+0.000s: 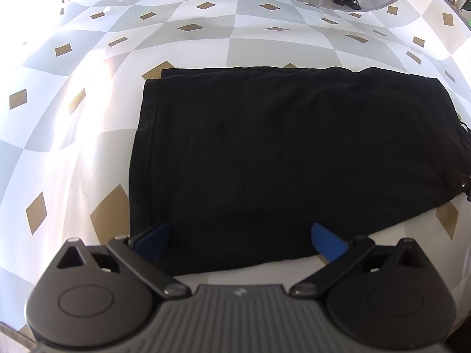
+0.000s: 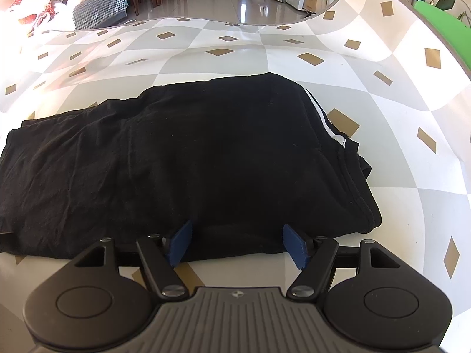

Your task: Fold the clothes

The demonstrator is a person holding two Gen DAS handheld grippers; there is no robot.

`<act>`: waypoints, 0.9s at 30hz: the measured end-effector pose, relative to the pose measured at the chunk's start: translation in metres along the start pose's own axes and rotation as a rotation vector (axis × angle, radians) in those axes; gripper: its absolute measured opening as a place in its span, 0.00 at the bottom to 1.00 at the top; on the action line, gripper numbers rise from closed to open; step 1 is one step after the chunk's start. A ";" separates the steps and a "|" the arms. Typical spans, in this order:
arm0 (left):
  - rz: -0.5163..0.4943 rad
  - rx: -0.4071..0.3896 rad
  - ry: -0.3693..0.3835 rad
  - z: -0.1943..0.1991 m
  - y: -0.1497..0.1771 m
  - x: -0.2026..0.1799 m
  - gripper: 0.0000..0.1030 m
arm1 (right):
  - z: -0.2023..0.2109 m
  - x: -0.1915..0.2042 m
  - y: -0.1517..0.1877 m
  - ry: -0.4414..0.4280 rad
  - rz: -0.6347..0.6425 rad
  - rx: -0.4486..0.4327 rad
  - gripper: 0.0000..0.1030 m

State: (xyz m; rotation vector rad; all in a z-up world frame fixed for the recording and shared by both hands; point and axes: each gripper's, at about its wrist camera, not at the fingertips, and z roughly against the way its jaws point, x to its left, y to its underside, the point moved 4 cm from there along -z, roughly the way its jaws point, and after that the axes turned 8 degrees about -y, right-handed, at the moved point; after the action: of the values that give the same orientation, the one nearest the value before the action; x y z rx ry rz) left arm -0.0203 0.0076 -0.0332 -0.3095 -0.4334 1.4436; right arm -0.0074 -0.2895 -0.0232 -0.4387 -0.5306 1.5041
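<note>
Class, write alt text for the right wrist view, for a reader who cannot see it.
A folded black garment lies on a checkered white, grey and gold tablecloth. The right claw stands open at the garment's near edge, its blue pads apart. A white stripe shows along the garment's right side.

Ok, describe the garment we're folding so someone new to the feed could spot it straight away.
Start from the tablecloth, checked white and grey with gold diamonds. Near its front edge, just ahead of both open grippers, lies the black garment, folded into a rough rectangle. It is the only dark thing on the cloth, with white stripes peeking out at its right end.
</note>
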 end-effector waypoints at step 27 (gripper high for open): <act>0.208 0.024 -0.112 0.007 0.017 0.073 1.00 | 0.010 0.160 0.029 -0.411 0.360 -0.035 0.63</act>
State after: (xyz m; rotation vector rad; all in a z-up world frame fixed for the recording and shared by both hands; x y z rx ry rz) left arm -0.0330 0.0812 -0.0273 -0.2605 -0.4850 1.6736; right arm -0.0375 -0.1294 -0.0223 -0.2573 -0.8327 1.9506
